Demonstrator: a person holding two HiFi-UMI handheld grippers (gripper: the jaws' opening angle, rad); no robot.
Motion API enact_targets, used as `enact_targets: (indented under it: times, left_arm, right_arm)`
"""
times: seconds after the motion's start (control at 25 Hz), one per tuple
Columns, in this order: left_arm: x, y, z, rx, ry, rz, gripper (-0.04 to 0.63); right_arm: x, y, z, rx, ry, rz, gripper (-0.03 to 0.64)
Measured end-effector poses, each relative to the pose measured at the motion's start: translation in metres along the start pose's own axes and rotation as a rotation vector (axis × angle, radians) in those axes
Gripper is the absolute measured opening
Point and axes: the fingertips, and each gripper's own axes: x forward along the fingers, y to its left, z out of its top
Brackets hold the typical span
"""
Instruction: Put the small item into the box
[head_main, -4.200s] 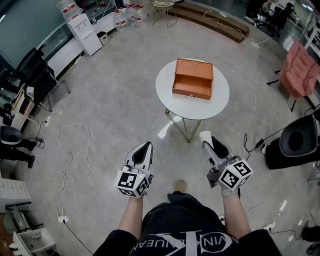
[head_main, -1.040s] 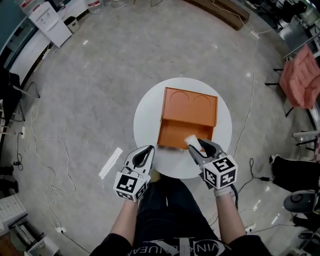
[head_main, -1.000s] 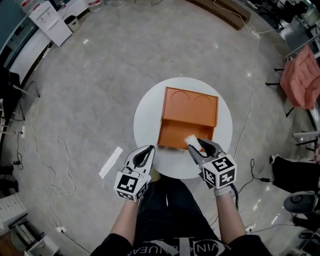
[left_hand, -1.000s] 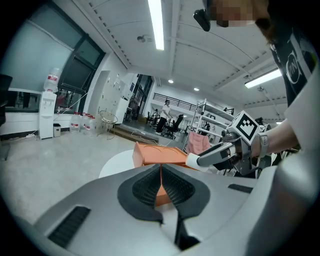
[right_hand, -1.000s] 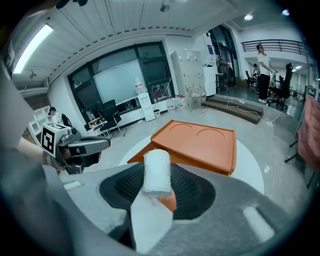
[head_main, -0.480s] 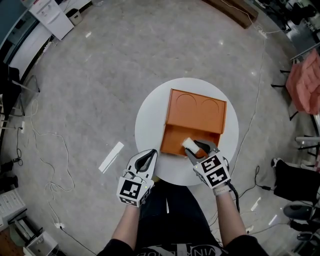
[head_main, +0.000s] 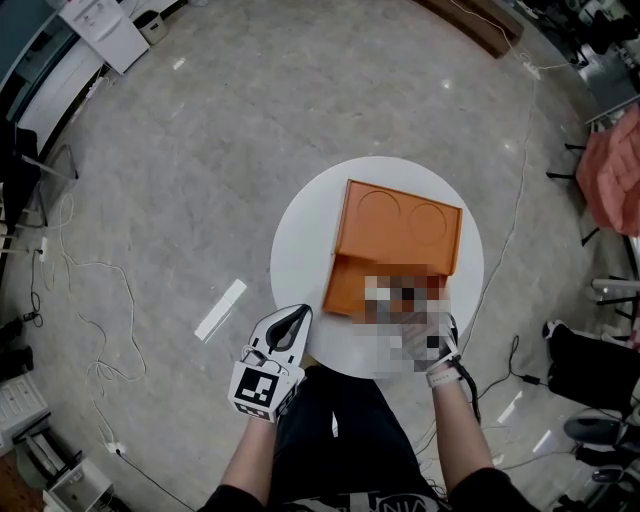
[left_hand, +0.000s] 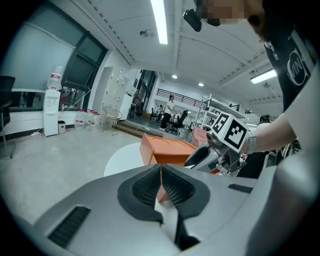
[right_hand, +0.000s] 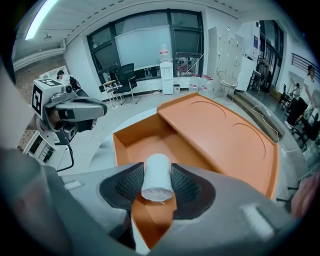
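An orange box (head_main: 400, 225) lies on a round white table (head_main: 300, 240); its near part is an open compartment (right_hand: 150, 137), its far part a flat lid with two round recesses (right_hand: 225, 135). My right gripper (right_hand: 157, 172) is shut on a small white roll (right_hand: 156, 179) and holds it over the near end of that compartment. A blurred patch hides this gripper in the head view. My left gripper (head_main: 298, 316) is shut with nothing in it, low at the table's near-left edge; its jaws (left_hand: 161, 175) touch.
The table stands alone on a grey floor. Cables trail at the left (head_main: 80, 290) and right. A white strip (head_main: 220, 310) lies on the floor left of the table. Pink cloth (head_main: 615, 150) hangs at the right, and a black object (head_main: 585, 350) sits lower right.
The person has walked up to the table. My right gripper has moved forward with the white roll, from the table's near edge to over the box's open compartment. The left gripper stays shut.
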Motion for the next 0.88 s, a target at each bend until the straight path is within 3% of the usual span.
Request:
enact_targets:
  times: [0.36, 0.88]
  left_arm:
    - [0.001, 0.000, -0.010, -0.017, 0.003, -0.005, 0.014]
    - [-0.008, 0.001, -0.005, -0.028, 0.003, 0.011, 0.014]
  right_arm:
    - [0.008, 0.000, -0.010, -0.079, 0.055, 0.022, 0.170]
    - [-0.003, 0.001, -0.002, 0.038, -0.036, 0.022, 0.170]
